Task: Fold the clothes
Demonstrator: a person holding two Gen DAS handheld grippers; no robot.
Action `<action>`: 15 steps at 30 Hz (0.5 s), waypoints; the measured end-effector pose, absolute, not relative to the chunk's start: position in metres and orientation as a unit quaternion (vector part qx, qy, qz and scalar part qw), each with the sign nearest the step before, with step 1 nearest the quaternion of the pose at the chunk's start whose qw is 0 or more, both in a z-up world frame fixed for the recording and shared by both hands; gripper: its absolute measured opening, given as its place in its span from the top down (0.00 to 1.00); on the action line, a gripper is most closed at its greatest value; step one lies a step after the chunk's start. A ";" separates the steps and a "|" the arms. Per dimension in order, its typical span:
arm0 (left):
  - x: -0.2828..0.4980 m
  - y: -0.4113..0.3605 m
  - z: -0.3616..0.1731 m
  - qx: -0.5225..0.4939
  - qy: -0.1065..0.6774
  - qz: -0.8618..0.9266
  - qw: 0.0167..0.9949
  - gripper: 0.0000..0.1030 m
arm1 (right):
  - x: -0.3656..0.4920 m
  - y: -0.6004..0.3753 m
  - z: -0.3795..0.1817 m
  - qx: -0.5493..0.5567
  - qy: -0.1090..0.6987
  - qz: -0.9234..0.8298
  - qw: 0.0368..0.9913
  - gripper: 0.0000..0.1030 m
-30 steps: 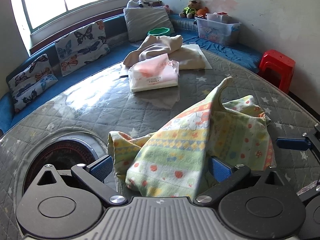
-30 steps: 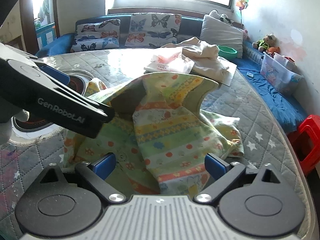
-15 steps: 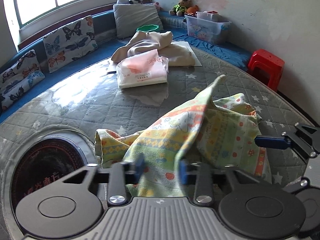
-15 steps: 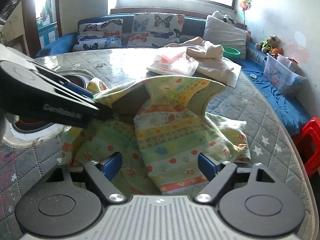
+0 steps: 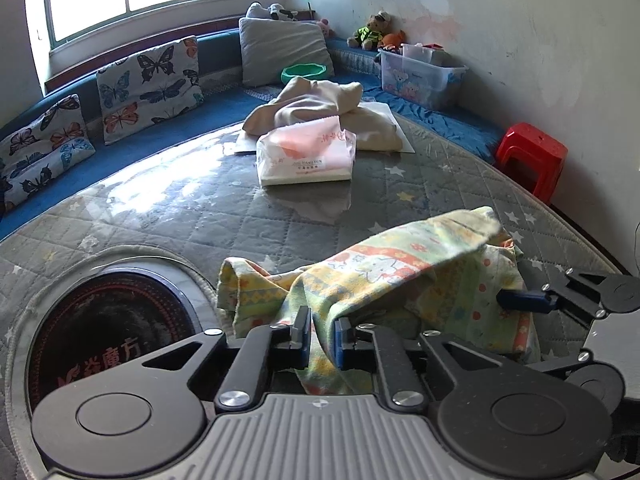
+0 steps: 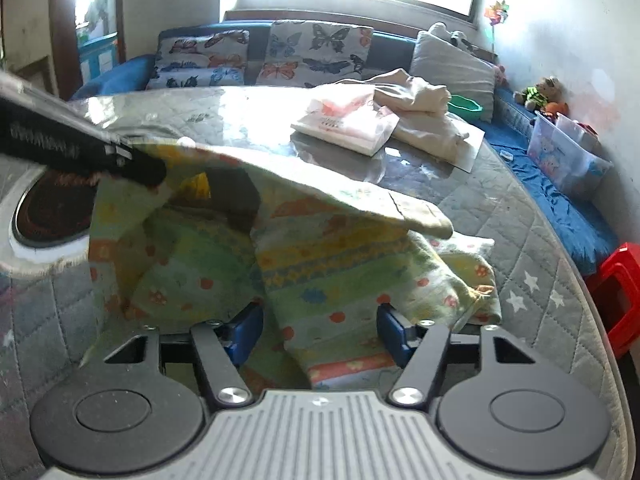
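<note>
Grey quilted table (image 5: 168, 216), round inset burner (image 5: 108, 332): bears patterned garment (image 5: 400, 280), tissue pack (image 5: 306, 156), beige clothes (image 5: 320, 104) on white sheet (image 5: 400, 136).

The left gripper (image 5: 322, 340) is matte black: two round discs flank a ribbed grey plate, and angled link arms with silver screws carry blue pads (image 5: 339, 342) on the fingers. The right gripper (image 6: 320, 330) has the same build, with blue pads (image 6: 390, 330). Seen from the right, the left one's side bears blurred white lettering.
</note>
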State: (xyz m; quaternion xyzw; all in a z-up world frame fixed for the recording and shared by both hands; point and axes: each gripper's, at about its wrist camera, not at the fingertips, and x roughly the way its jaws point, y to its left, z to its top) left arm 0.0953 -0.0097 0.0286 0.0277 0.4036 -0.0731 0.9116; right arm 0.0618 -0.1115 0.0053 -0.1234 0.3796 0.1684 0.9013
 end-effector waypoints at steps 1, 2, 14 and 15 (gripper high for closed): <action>0.094 -0.008 0.029 0.027 0.403 -0.071 0.912 0.88 | 0.062 -0.112 0.004 -0.126 0.381 0.168 0.901 0.39; 0.093 -0.005 0.030 0.027 0.402 -0.069 0.913 0.88 | 0.061 -0.112 0.002 -0.129 0.382 0.167 0.900 0.39; 0.065 0.024 0.026 0.017 0.407 -0.050 0.912 0.91 | 0.052 -0.126 -0.003 -0.129 0.376 0.160 0.904 0.64; 0.062 0.027 0.025 0.016 0.408 -0.049 0.911 0.91 | 0.050 -0.127 -0.001 -0.129 0.375 0.162 0.903 0.64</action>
